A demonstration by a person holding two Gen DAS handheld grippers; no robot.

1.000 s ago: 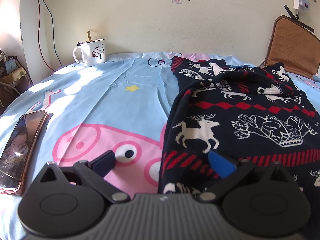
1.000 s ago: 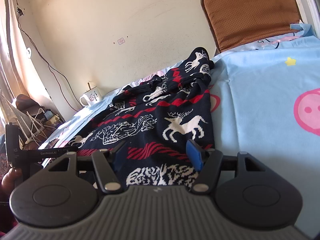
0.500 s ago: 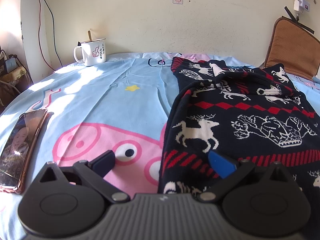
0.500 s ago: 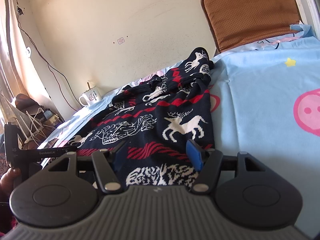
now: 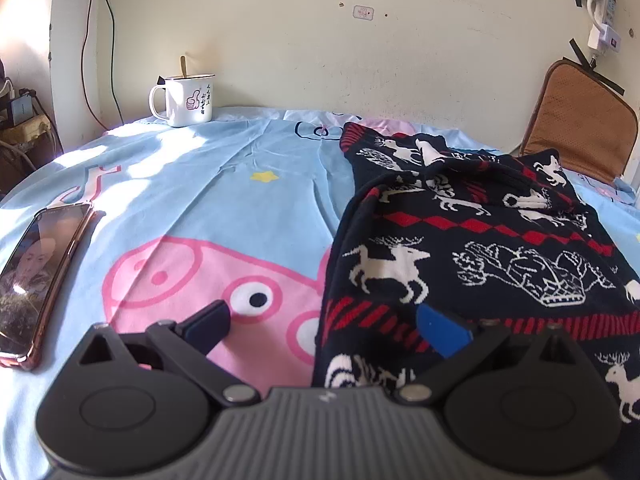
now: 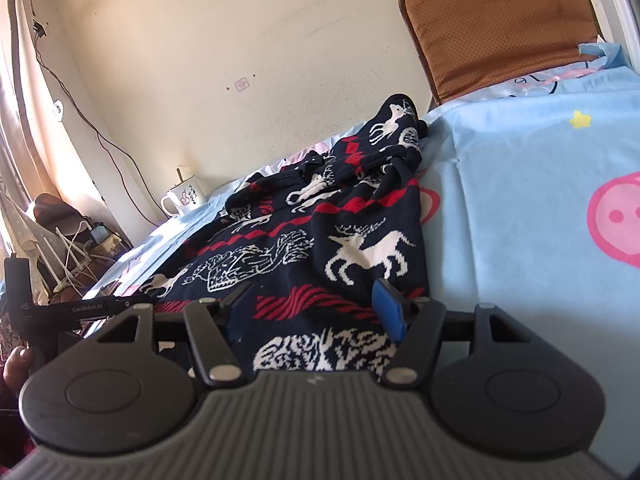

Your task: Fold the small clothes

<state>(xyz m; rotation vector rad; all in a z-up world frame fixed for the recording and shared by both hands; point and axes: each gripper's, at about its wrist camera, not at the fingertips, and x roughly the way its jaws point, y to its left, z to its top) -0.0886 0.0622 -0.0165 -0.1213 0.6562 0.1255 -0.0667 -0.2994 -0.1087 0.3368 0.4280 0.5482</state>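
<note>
The dark reindeer sweater (image 5: 472, 248) lay spread on the bed (image 5: 240, 200). Both the left gripper (image 5: 324, 320) and the right gripper (image 6: 316, 300) had jaws wide apart, holding nothing. Only the left view showed the phone (image 5: 36, 276), at 9 o'clock.

Cream plaster wall (image 5: 280, 32) at twelve o'clock, sunlight flooding in from nine; brown woven cushion (image 5: 580, 120) propped at two (black tape strips above it) beside the light-blue cartoon bedsheet (image 5: 200, 184).

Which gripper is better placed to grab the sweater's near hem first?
Right. The right gripper is open with both fingers over the sweater near its hem. The left gripper is open too, but straddles the sweater's side edge, one finger over the bare sheet.
</note>
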